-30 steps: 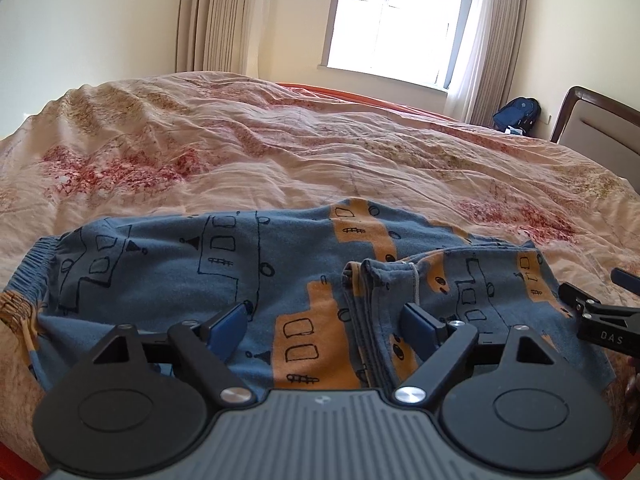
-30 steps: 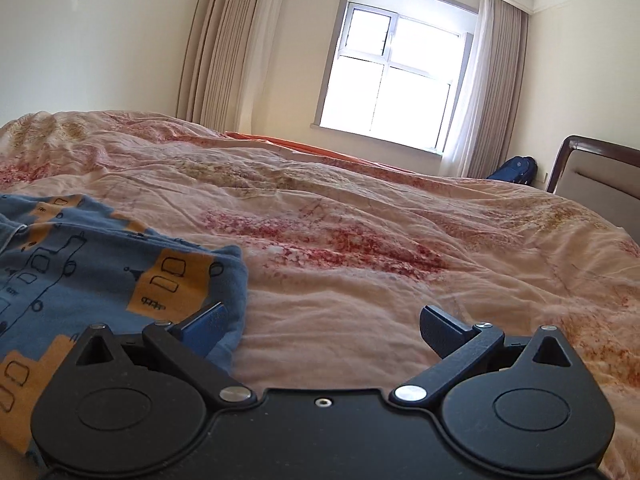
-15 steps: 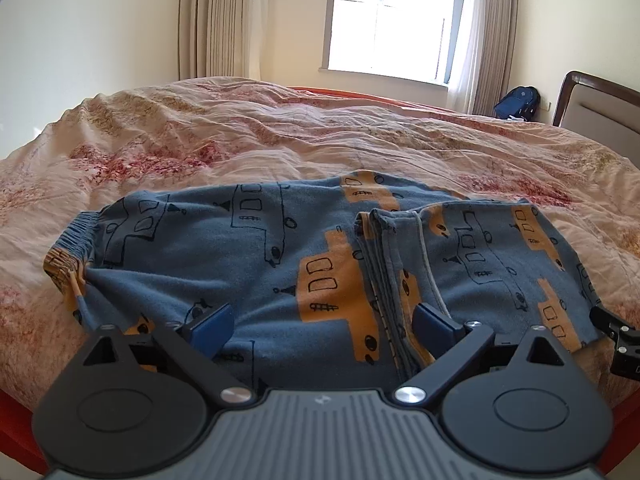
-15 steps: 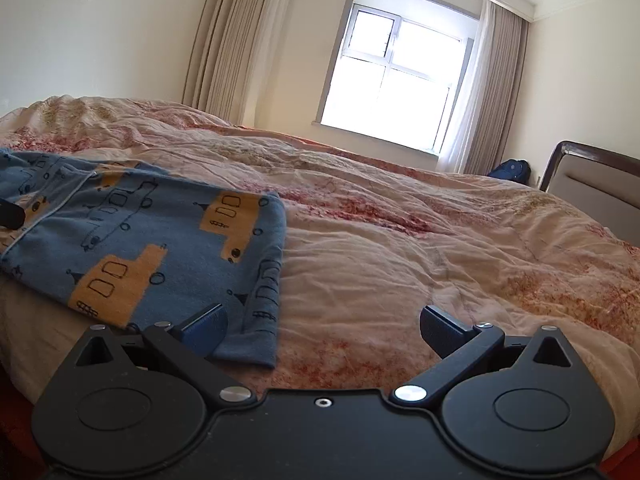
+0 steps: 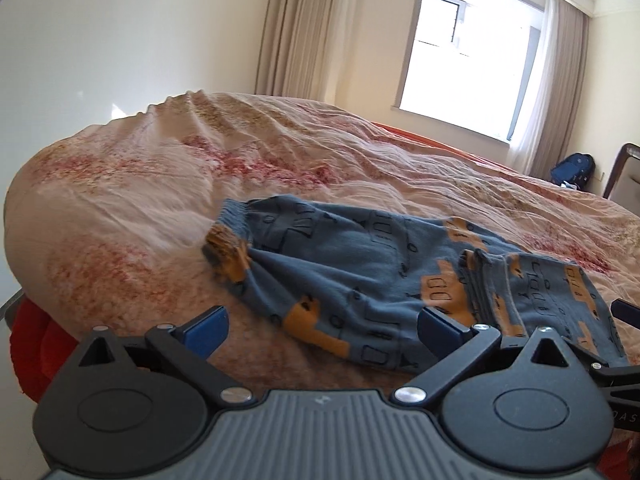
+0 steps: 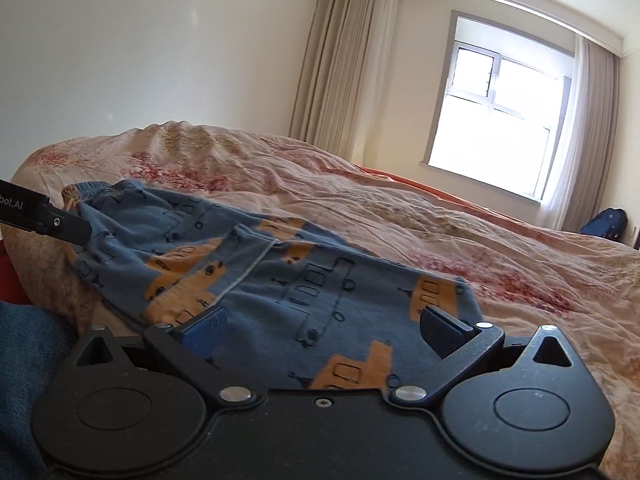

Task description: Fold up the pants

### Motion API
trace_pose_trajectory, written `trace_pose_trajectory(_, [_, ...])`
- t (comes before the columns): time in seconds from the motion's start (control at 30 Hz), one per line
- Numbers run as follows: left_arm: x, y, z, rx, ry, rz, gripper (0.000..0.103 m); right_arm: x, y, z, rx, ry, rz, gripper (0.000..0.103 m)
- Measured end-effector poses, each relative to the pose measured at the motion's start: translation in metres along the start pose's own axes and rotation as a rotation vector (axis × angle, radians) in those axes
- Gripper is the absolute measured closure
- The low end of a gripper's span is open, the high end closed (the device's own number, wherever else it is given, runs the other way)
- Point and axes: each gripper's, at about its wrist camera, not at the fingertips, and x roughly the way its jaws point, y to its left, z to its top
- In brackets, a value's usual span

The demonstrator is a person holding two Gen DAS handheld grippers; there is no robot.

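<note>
- Bedroom daylight falls across the bed [image 5: 120, 208], whose quilt carries our work.
- Nearest, our left tool [image 5: 320, 326] hangs with its jaws spread and empty over the pants' near edge; the right tool [image 6: 322, 326] likewise gapes above the cloth, gripping nothing, likely poised for another fold.
- Beyond them the pants [image 5: 360, 272] lie flat near the bed's edge, leg ends doubled over the middle, waistband [image 5: 230, 240] bunched leftward.
- Farthest stand the window [image 6: 500, 128] and curtains [image 6: 336, 64].

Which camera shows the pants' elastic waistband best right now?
Left wrist: the gathered waistband is unobstructed at the pants' left end. In the right wrist view only a sliver shows, behind the left tool.
</note>
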Motion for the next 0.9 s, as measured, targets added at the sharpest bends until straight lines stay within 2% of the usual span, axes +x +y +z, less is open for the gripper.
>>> trace_pose_trajectory(0.13, [0.008,0.024,0.004,-0.037,0.003,0.063,0.001,0.022,0.017,0.011,-0.038,0.005,0.032,0.001])
trace_pose_trajectory(0.27, [0.018,0.040,0.011,-0.056,-0.011,0.094,0.001,0.043,0.023,0.022,-0.030,0.037,0.000,0.001])
trace_pose_trajectory(0.4, [0.034,0.046,0.017,-0.083,-0.007,0.056,0.001,0.058,0.023,0.017,0.005,0.087,-0.022,0.001])
trace_pose_trajectory(0.57, [0.052,0.051,0.022,-0.127,-0.015,-0.002,0.001,0.059,0.021,0.006,0.065,0.079,-0.031,0.000])
trace_pose_trajectory(0.7, [0.055,0.058,0.024,-0.227,-0.013,-0.012,0.001,0.060,0.022,0.003,0.065,0.067,-0.037,0.000])
trace_pose_trajectory(0.77, [0.052,0.064,0.021,-0.306,-0.031,-0.024,0.007,0.060,0.022,0.001,0.074,0.061,-0.037,0.000])
trace_pose_trajectory(0.9, [0.050,0.075,0.017,-0.405,-0.052,-0.034,0.026,0.059,0.023,-0.002,0.082,0.050,-0.042,0.000])
